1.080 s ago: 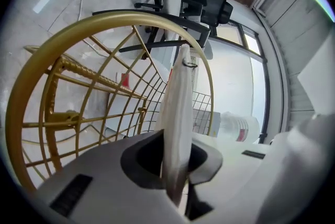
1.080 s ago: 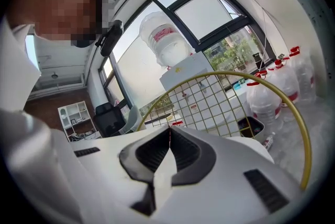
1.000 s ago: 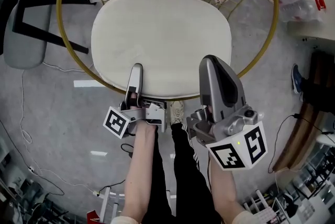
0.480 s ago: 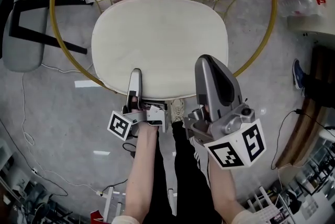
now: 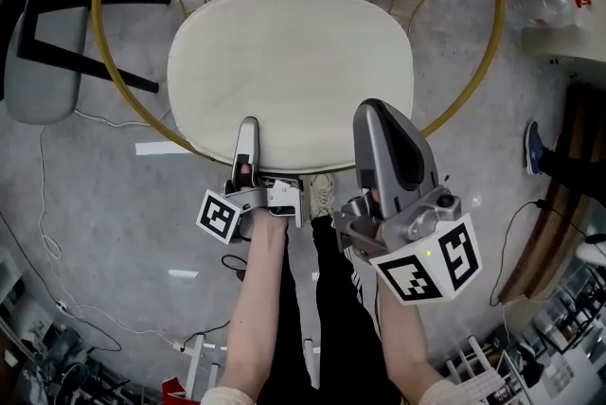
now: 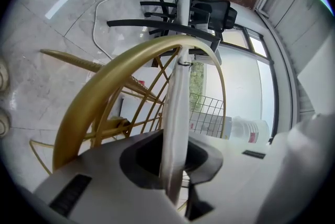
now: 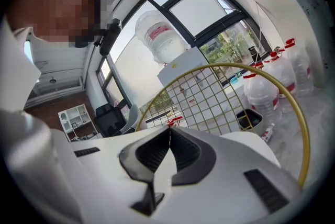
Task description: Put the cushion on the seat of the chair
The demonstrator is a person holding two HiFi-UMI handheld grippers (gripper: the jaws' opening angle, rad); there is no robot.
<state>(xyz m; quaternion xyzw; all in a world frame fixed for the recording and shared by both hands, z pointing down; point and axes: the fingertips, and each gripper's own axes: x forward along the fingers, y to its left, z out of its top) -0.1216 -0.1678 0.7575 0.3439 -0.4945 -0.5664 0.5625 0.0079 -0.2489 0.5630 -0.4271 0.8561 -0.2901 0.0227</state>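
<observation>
Two claws sit at the 6 o'clock edge of the cushion (image 5: 289, 62). The left claw (image 5: 248, 125) pinches the cushion's seam between its pads, its jaws having just eased apart a little, and the right claw (image 5: 372, 113) is closed tip to tip with nothing seen in it. The pale oval cushion lies flat on the seat of the gold wire chair (image 6: 99, 102), its long axis running 9 to 3 o'clock, placed much as it was a second ago.
</observation>
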